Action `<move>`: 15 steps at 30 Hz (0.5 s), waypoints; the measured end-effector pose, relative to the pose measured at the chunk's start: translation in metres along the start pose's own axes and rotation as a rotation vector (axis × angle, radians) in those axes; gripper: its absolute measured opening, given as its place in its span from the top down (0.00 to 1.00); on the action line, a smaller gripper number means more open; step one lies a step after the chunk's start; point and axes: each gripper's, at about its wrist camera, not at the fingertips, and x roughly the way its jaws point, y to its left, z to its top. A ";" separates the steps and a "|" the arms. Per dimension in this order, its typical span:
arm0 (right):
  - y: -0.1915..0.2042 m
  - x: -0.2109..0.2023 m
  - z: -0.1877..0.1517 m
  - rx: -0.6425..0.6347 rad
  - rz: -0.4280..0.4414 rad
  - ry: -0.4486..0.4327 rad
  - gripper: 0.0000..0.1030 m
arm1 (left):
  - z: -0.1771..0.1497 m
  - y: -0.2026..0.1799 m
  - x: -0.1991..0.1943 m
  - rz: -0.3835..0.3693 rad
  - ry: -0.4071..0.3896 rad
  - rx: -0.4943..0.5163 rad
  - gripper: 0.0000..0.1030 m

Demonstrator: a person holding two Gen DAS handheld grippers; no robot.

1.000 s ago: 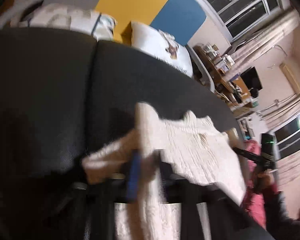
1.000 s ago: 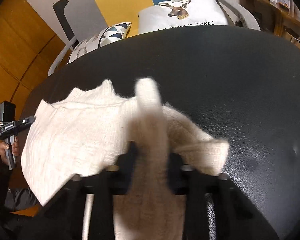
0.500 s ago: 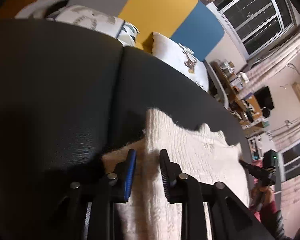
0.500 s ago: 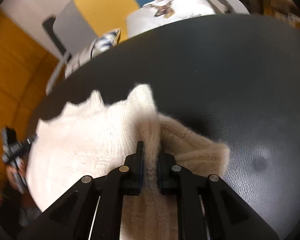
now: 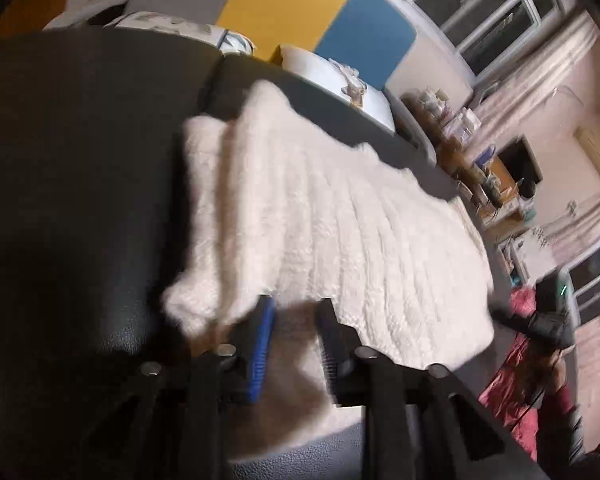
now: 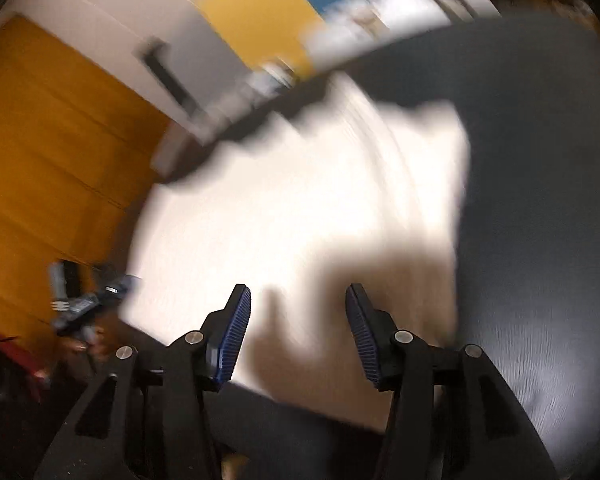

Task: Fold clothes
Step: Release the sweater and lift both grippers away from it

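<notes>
A cream knit sweater [image 5: 340, 232] lies spread on the black leather surface [image 5: 80, 180], one side folded over the body. My left gripper [image 5: 296, 304] hovers at its near edge. Its jaws are closing, with shadowed fabric under the gap and the pads [image 5: 262, 344] not pressing on it. In the right wrist view the sweater [image 6: 300, 208] is blurred. My right gripper [image 6: 297, 290] is above its near edge with jaws opening wide and nothing pinched. Each camera also shows the other gripper: the right gripper [image 5: 540, 320] and the left gripper [image 6: 84, 304].
White pillows [image 5: 332, 76] rest past the far edge, before yellow and blue panels. Cluttered shelves [image 5: 460, 140] and windows [image 5: 492, 12] stand at the right. An orange wall [image 6: 40, 140] is to the left. Bare black leather [image 6: 540, 200] lies right of the sweater.
Both grippers were shut on the sweater's fold a second ago. The left let go first, then the right. Both have drawn back to the near edge, leaving the sweater lying flat.
</notes>
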 end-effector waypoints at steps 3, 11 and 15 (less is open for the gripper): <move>-0.016 -0.016 -0.009 0.066 0.095 -0.062 0.52 | 0.014 -0.013 -0.015 0.001 -0.021 0.002 0.74; -0.037 -0.074 -0.036 -0.068 0.152 -0.046 0.37 | 0.041 -0.164 0.029 -0.159 0.064 0.420 0.71; -0.033 -0.054 -0.038 -0.163 0.154 0.026 0.37 | 0.017 -0.246 0.087 -0.191 0.148 0.635 0.71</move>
